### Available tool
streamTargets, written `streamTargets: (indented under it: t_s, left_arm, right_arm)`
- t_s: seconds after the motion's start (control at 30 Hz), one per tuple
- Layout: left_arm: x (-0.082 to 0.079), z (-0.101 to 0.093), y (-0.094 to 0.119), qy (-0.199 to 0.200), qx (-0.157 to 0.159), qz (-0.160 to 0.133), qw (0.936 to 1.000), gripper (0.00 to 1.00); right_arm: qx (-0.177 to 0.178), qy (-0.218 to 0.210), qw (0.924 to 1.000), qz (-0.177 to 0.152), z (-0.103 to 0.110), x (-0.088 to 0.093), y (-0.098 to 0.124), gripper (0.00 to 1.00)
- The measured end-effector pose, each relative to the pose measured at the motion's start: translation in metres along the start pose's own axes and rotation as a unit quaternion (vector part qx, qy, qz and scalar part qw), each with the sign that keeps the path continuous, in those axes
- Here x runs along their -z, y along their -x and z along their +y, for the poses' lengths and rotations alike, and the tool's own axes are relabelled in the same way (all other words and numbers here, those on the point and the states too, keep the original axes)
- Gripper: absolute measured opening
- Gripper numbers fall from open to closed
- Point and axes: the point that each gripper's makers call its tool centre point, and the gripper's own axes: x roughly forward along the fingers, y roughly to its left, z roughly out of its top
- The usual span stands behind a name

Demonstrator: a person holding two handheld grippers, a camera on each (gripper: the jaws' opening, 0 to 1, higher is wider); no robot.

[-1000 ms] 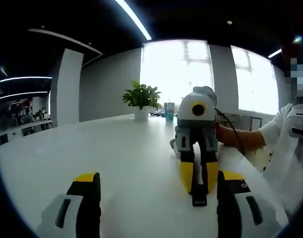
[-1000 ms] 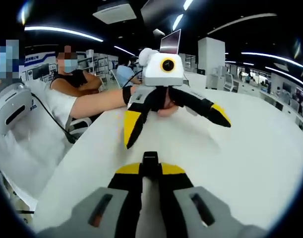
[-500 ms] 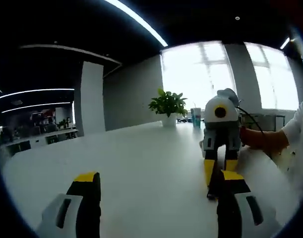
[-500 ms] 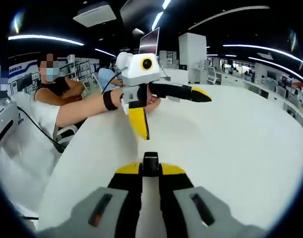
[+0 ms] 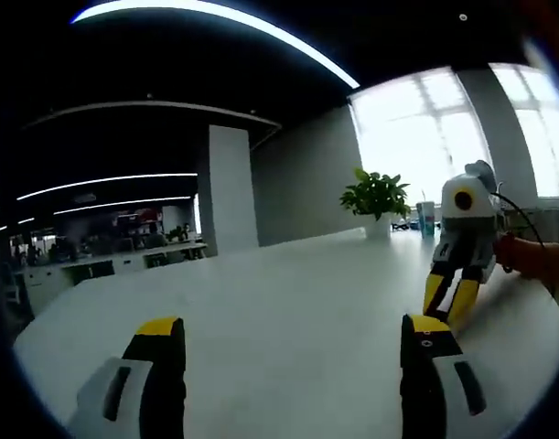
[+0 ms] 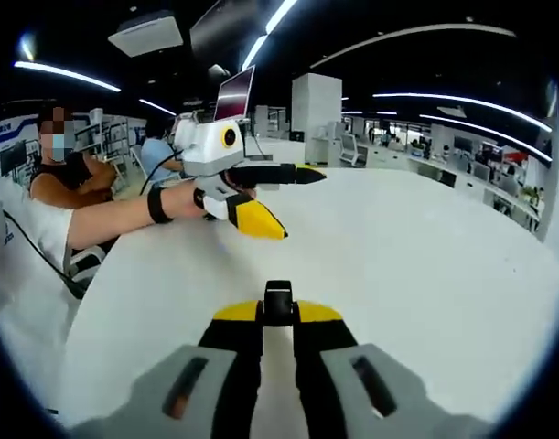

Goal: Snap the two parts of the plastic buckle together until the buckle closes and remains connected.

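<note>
The right gripper [image 6: 278, 315] is pinching a black buckle part [image 6: 278, 302] between nearly closed jaws above the white tabletop [image 6: 425, 274]. The left gripper [image 6: 279, 201] is hovering wide open, holding nothing. No writing is showing anywhere.

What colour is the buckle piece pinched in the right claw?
Black; the buckle piece shows best in the right gripper view, between the yellow-tipped right claw.
</note>
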Motion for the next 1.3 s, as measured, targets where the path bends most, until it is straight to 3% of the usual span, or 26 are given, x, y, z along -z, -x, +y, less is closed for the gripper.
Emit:
streamTargets:
  t_s: [0.57, 1.3]
  left_arm:
    - [-0.002, 0.006, 0.0, 0.015, -0.009, -0.009, 0.9998, 0.99]
    - [-0.004, 0.005, -0.003, 0.023, 0.005, -0.014, 0.9996, 0.99]
  right_arm:
    - [0.061, -0.005, 0.9976, -0.031, -0.027, -0.01, 0.012, 0.1]
    - [0.043, 0.0, 0.9986, -0.03, -0.021, -0.009, 0.008, 0.1]
